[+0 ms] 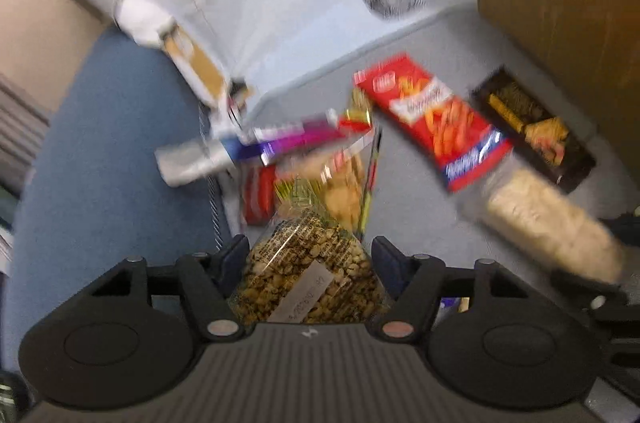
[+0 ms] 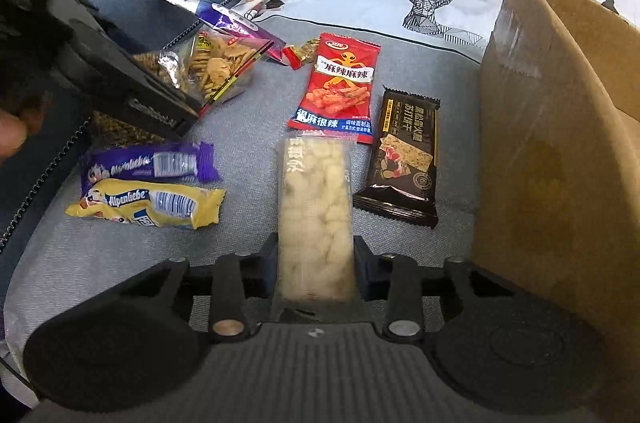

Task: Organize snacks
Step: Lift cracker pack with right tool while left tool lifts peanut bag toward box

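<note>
Left wrist view, blurred: the left tongs (image 1: 310,255) are standing wide around a clear bag of brown nuggets (image 1: 308,271) at lower centre; pad contact cannot be confirmed, so the bag is probably being lined up for a grasp. The red spicy-strip packet (image 1: 434,121) is lying at centre right.

Right wrist view: the right tongs (image 2: 316,257) are closing narrowly on the pale puffed-rice bar (image 2: 316,207), apparently gripping it for transfer to the cardboard box (image 2: 560,143) at right.
</note>
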A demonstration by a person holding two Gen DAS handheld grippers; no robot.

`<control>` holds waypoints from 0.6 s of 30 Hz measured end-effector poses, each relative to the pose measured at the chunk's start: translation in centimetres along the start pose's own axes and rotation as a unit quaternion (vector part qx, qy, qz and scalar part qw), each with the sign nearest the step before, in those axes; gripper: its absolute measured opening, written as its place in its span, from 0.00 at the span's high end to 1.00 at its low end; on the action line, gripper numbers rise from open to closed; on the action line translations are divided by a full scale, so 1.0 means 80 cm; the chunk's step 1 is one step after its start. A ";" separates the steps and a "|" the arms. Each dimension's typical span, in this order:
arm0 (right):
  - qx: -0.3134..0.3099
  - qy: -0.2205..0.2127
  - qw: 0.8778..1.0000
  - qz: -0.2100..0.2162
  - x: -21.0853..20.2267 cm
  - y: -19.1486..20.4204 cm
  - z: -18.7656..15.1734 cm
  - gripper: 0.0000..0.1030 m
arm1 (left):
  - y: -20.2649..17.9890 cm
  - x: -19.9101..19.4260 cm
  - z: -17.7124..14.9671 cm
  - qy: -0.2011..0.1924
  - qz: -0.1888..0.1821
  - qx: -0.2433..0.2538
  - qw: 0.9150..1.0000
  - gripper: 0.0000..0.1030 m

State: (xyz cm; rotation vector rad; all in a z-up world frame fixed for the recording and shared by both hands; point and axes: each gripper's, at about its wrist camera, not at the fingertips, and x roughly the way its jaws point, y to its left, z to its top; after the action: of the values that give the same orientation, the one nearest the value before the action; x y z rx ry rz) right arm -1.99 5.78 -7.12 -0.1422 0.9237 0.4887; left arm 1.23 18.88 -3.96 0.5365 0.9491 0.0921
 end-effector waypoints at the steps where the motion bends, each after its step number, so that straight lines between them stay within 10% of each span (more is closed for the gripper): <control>1: 0.001 0.000 1.000 0.001 0.000 0.000 0.000 0.63 | 0.004 -0.008 0.003 -0.014 0.002 -0.010 1.000 0.30; 4: 0.003 0.002 1.000 0.003 0.000 -0.001 0.001 0.63 | 0.033 -0.019 0.010 -0.050 -0.062 -0.103 0.992 0.30; 10: 0.001 0.002 1.000 -0.002 0.000 0.000 0.000 0.63 | 0.040 0.020 0.012 -0.008 -0.242 -0.268 0.932 0.29; 18: 0.008 0.006 1.000 -0.008 0.001 0.001 -0.001 0.60 | 0.025 0.033 0.019 0.012 -0.212 -0.265 0.941 0.17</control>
State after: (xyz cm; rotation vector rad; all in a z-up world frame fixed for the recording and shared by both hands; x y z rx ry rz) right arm -2.05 5.82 -7.28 -0.1374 0.9367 0.4656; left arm 4.29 20.80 -4.33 -0.1719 0.9969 -0.0357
